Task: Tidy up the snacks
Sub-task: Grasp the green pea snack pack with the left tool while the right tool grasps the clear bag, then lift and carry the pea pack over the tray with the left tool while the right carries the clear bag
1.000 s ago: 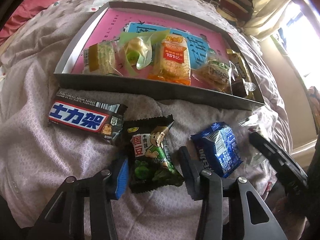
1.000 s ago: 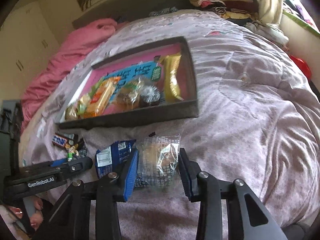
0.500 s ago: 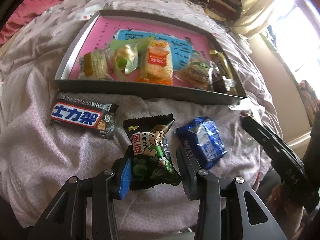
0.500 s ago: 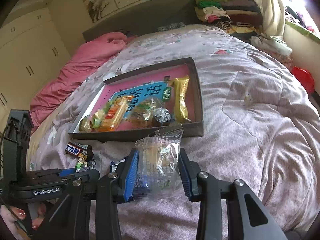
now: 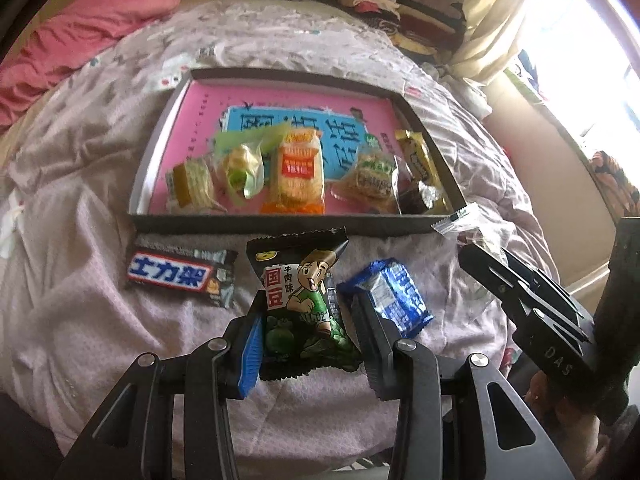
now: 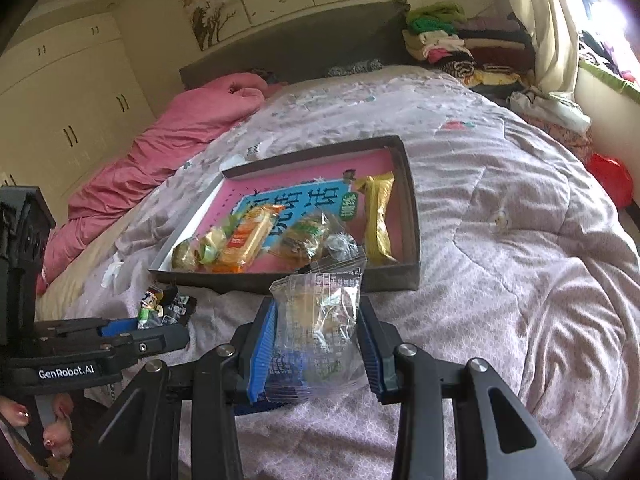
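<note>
My left gripper (image 5: 306, 330) is shut on a black-and-green bean snack packet (image 5: 302, 296), lifted off the quilt. The right gripper (image 6: 316, 340) is shut on a clear-wrapped pastry (image 6: 320, 312), held above the bed; its corner also shows in the left wrist view as the clear wrapper (image 5: 460, 220). Ahead lies a grey-rimmed tray (image 5: 256, 226) with a pink floor holding several wrapped snacks. A blue biscuit pack (image 5: 394, 296) and a black chocolate bar (image 5: 180, 276) lie on the quilt in front of the tray. The left gripper (image 6: 160, 326) with its packet appears low left in the right wrist view.
A lilac quilt (image 6: 520, 260) covers the bed. A pink blanket (image 6: 168, 140) is bunched at the far left. Folded clothes (image 6: 460, 48) are stacked by the headboard, and a curtain (image 5: 500, 20) hangs at the right. A person's fingers (image 6: 56, 428) hold the left gripper's handle.
Both grippers have risen from the quilt with their packets. The bean packet has left the bed, and the tray now looks farther away in both views.
</note>
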Motion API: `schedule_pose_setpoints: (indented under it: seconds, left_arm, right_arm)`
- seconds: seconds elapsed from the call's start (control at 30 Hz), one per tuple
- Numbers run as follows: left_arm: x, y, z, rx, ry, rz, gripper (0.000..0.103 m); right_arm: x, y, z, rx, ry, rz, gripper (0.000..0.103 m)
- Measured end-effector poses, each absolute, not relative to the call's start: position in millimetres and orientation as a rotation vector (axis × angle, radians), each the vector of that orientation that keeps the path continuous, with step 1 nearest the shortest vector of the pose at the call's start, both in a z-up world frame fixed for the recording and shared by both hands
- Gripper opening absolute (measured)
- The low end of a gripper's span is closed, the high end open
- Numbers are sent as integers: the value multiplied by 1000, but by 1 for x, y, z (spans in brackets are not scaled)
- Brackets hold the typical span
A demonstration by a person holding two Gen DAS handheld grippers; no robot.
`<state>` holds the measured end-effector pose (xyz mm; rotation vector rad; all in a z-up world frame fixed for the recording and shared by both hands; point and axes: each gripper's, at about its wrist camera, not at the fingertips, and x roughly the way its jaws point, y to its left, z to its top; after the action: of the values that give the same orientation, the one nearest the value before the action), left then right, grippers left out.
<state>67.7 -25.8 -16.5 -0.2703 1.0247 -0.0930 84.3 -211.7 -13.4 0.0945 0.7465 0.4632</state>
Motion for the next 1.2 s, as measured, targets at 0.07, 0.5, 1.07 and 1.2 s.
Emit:
schedule_pose_setpoints:
  seconds: [0.07, 0.5, 1.07, 1.2]
  left_arm:
    - [69, -25, -11, -258, 1008, -80, 43]
    - [78, -15, 4, -251, 955, -45, 43]
    - [122, 0, 5, -249, 924, -15, 43]
    - [140, -2, -4, -241, 945, -16, 43]
  right_arm:
    - [83, -212, -10, 101, 731, 471, 39]
    - [84, -212, 4, 126, 654, 493, 39]
    - [115, -203, 9, 133, 630, 500, 39]
    - [127, -198, 7, 135, 641, 508, 39]
